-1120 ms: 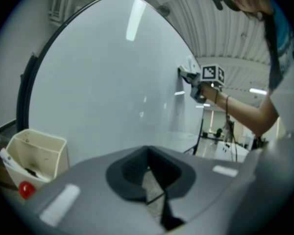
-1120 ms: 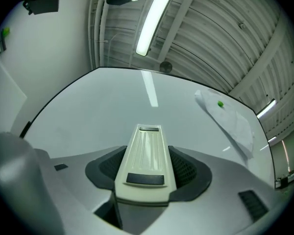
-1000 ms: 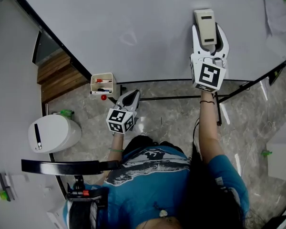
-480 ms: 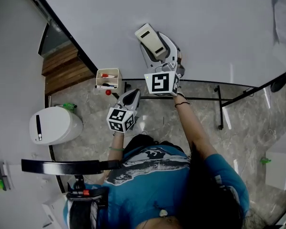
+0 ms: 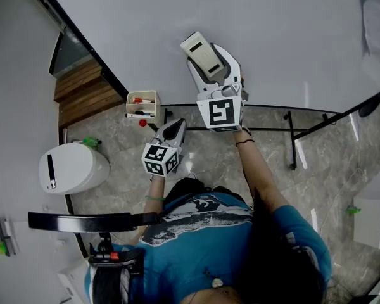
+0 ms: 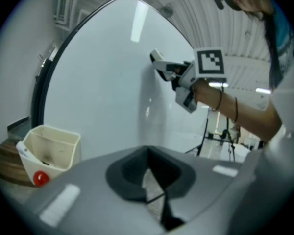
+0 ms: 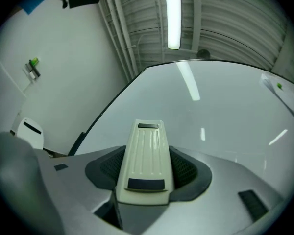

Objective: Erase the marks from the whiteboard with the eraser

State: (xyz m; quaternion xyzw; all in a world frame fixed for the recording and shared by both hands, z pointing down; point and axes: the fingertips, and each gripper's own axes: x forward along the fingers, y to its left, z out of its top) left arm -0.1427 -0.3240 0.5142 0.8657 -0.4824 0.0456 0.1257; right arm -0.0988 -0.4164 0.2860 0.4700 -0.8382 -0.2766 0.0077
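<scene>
While your left gripper (image 5: 172, 129) hangs low just beside the pen tray (image 5: 142, 105), jaws together on nothing and parked where it was a second ago, the action is all further right. Your right gripper (image 5: 214, 68) has swept the eraser (image 5: 201, 54) from the right part of the whiteboard (image 5: 285, 30) across to its lower left, and over the last half second it has barely budged, so this looks like the end of a stroke. Its jaws are clamped on the eraser's sides. The eraser is a cream, ribbed plastic block with a dark strip at each end, lying against the board. I can't spot any marks left, so you look nearly done.
</scene>
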